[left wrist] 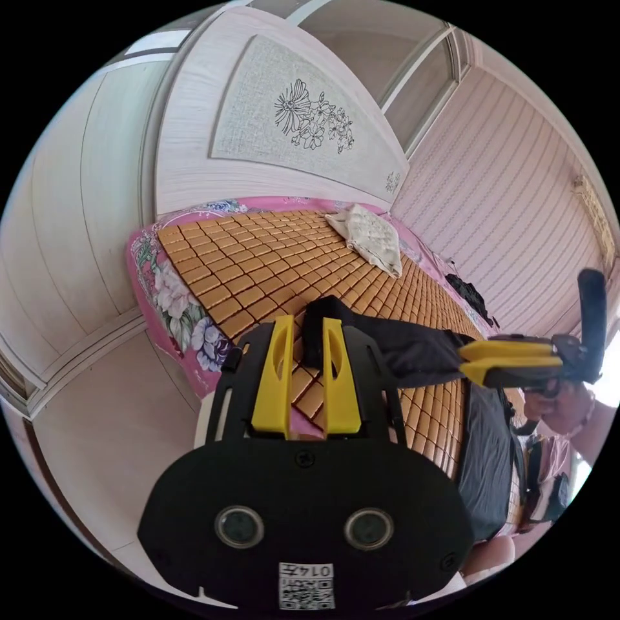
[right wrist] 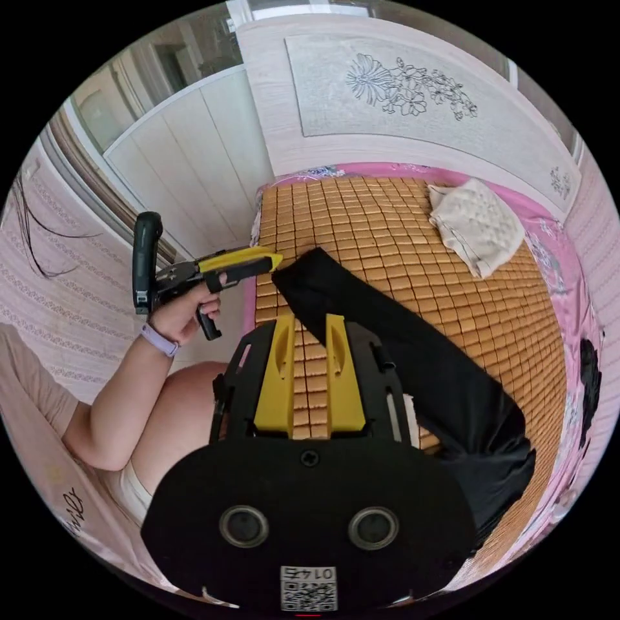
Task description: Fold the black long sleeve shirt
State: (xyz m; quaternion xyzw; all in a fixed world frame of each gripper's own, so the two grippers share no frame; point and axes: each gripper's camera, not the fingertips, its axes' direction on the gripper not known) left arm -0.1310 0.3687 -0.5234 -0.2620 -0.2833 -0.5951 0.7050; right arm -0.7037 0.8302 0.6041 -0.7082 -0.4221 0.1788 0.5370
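A: Black long sleeve shirt (right wrist: 413, 361) spread across the woven mat (right wrist: 387, 226), running from a sleeve end near centre down toward 4 o'clock in the right gripper view.

B: Hidden parts?

A: Lower bulk cut off behind the black housing of the right gripper (right wrist: 309, 361). In the left gripper view, shirt (left wrist: 420, 349) partly masked by both tongs; dark heap at 3 o'clock by the wall too small to make out.

B: Left gripper (left wrist: 305, 368)?

A: Released, yellow jaws parted, mat visible between them. Sleeve end just beyond the right-hand jaw tip, toward 12 o'clock. Touching or not: cannot tell.

B: And the right one?

A: Own view: jaws apart, mat squares showing in the gap, shirt passing at 1 o'clock of the tips. Seen from the left gripper view at 3 o'clock (left wrist: 510, 361), jaws close together over the dark cloth; pinching a fold or not, cannot tell.

B: Anything else?

A: Left gripper at 9 o'clock in the right gripper view (right wrist: 258, 260), held in a hand (right wrist: 187, 310), tip just beside the sleeve end. White pillow (right wrist: 478, 223) well apart, at 1 o'clock.
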